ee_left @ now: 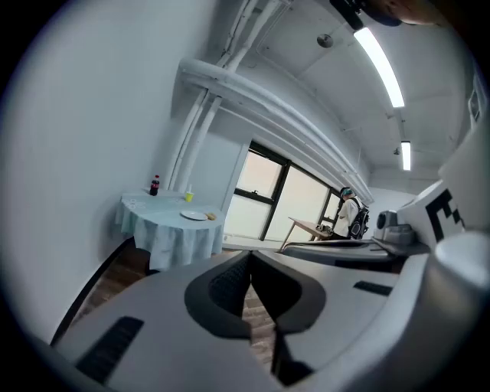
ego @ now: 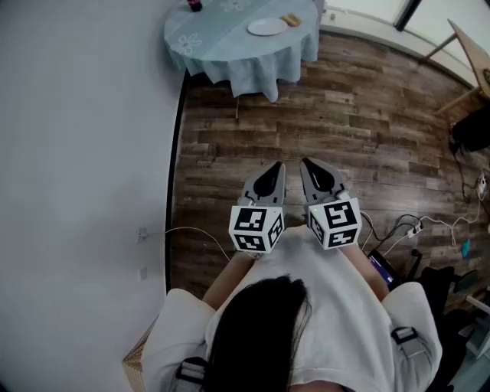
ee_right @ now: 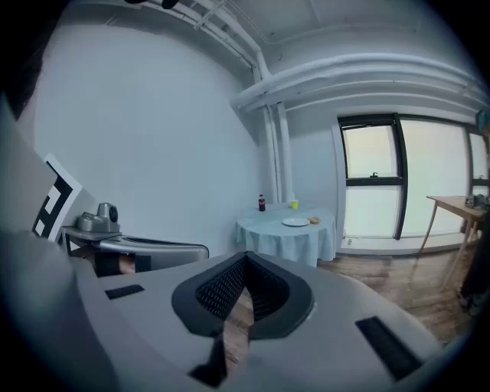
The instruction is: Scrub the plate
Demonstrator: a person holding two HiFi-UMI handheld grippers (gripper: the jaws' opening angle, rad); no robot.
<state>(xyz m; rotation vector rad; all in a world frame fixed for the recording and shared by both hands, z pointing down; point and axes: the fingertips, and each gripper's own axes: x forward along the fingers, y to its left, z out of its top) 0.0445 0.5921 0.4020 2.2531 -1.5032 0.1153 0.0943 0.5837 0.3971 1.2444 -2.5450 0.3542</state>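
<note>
While you held both claws close in front of your chest, the left claw (ego: 272,171) and the right claw (ego: 311,167) were each fully closed, jaws together, with nothing between them. In both gripper views only the wooden floor (ego: 344,115) showed past the closed tips.

Hazards from this position, as a judgement:
- Neither claw carried a scrubbing tool. Arriving at the plate with both claws closed and empty would have allowed no scrubbing. A tool had to be picked up first.
- Loose cables (ego: 406,227) lay on the floor to your right, near your feet. A step to that side risked a snag or a trip.
- The bench (ego: 230,47) was covered with a hanging cloth. Scrubbing pressure could have dragged the cloth or pushed the plate toward the edge unless one claw steadied it.
- A bottle (ego: 194,5) stood at the left of the bench top. A wide sweep could have knocked it over.

The plate (ego: 267,27) lay flat on the bench, well apart from both claws, ahead of you across the open floor. A small yellowish item (ego: 290,21), possibly a sponge, lay just beside the plate on its right. Neither claw touched anything.
</note>
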